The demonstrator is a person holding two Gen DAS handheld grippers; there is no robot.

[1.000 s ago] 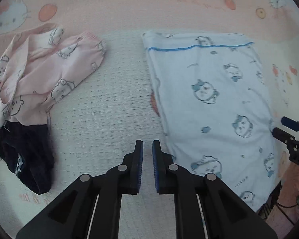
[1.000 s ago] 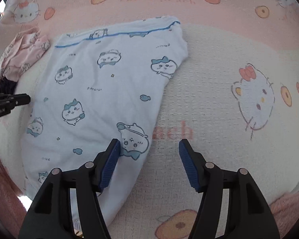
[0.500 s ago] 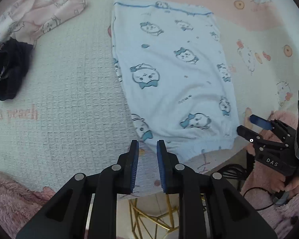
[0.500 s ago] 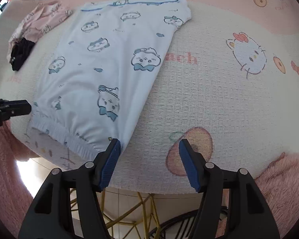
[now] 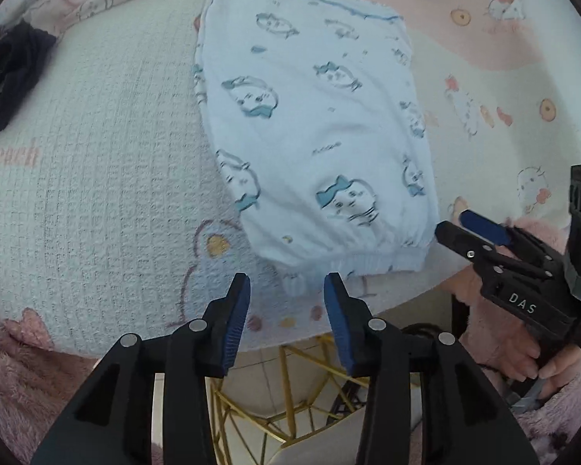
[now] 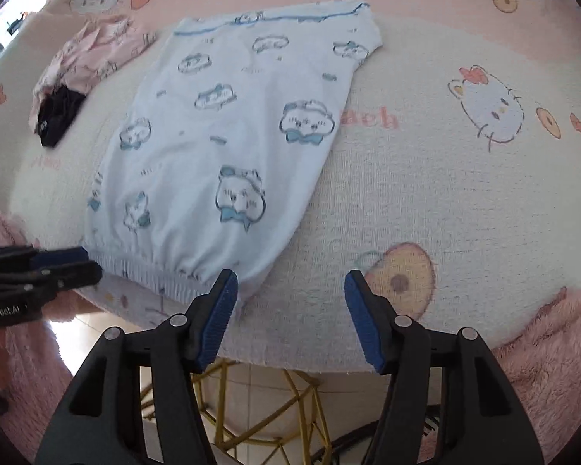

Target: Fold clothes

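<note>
The light blue trousers (image 5: pixel 321 124) lie flat on the counter (image 5: pixel 97 162), which is covered by a cream and pink cartoon-cat cloth (image 6: pixel 445 193). Their gathered waistband runs along the near edge of the counter, and their blue-striped hem lies at the far side.

Readable writing: "peach" in pink on the cloth to the left of the trousers in the left wrist view; "ach" just beside the trousers' right edge in the right wrist view; "DAS" in white on the body of the right tongs (image 5: pixel 464 228); and "enRobot.AI" on the left tongs (image 6: pixel 73 263).

The left tongs (image 5: pixel 286 294) hang over the counter's near edge, just below the waistband's left end. Their jaws have just been opening and stand apart with nothing between them. The right tongs (image 6: pixel 290 290) stand wide apart, the left finger at the waistband's right corner, nothing clamped.

Left of the trousers, well apart, lie a pink garment (image 6: pixel 93 54) and a dark garment (image 6: pixel 56 116), touching each other. Bare cloth stretches between them and the trousers, and more to the trousers' right. Past the near edge a gold wire frame (image 6: pixel 259 407) shows over the floor.
</note>
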